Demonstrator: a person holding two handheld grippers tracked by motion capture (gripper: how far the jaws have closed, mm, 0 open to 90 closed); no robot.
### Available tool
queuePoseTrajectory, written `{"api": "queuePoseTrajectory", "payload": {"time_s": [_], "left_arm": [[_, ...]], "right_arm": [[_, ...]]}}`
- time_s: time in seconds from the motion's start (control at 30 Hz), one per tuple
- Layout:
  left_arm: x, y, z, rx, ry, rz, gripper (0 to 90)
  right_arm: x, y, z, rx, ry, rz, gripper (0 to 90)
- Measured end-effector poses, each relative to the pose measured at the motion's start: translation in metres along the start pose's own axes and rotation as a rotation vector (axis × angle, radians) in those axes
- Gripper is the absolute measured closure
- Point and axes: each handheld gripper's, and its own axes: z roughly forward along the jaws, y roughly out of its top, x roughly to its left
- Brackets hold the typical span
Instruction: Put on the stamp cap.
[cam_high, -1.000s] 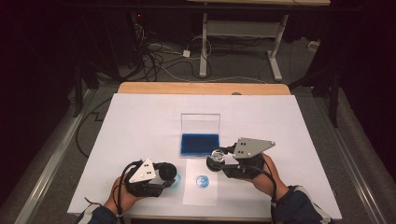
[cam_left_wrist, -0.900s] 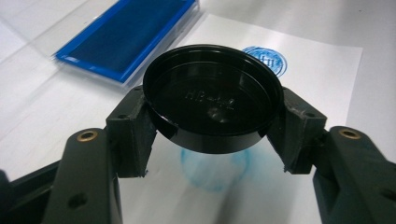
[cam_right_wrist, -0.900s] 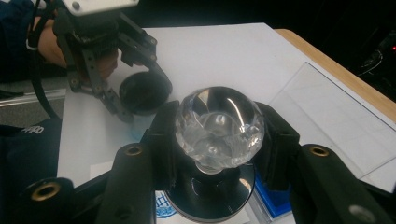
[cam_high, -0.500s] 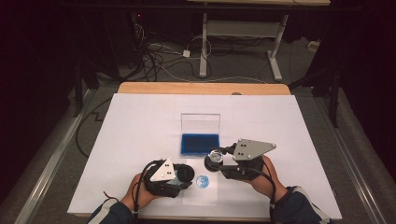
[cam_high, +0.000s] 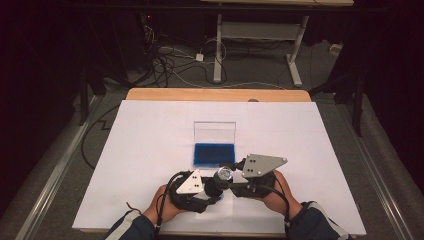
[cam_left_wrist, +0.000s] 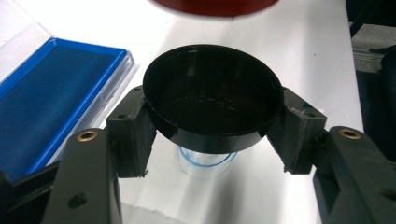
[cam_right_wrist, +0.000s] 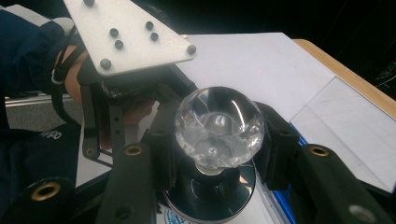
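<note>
White sheeting (cam_high: 150, 150) covers the counter (cam_high: 215, 94) (wooden far edge bare); cables (cam_high: 170, 65) sprawl on the dark floor beyond; a blue case (cam_high: 214, 154) lies open mid-counter; left gripper (cam_high: 212, 189) clamps a black cap (cam_left_wrist: 212, 98); right gripper (cam_high: 227, 176) clamps a crystal knob (cam_right_wrist: 218, 126).

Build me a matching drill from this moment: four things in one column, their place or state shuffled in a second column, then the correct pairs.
Things:
1. black round cap
2. clear glass ball
3. blue-lined case
4. grey three-cornered plate

Places or states:
A. lies open on the table, its clear lid standing up
B. clamped between the left gripper's jaws
C. sits on top of the right gripper
D. held between the right gripper's jaws

Pairs: 1-B, 2-D, 3-A, 4-C
</note>
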Motion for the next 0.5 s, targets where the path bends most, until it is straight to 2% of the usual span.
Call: {"api": "queuePoseTrajectory", "payload": {"time_s": [0.5], "left_arm": [[0.0005,0.0015,0.0015,-0.04,-0.024,-0.052,36.4]], "right_arm": [[0.0047,-0.0018,0.0097,0.012,0.023,-0.004,56.6]]}}
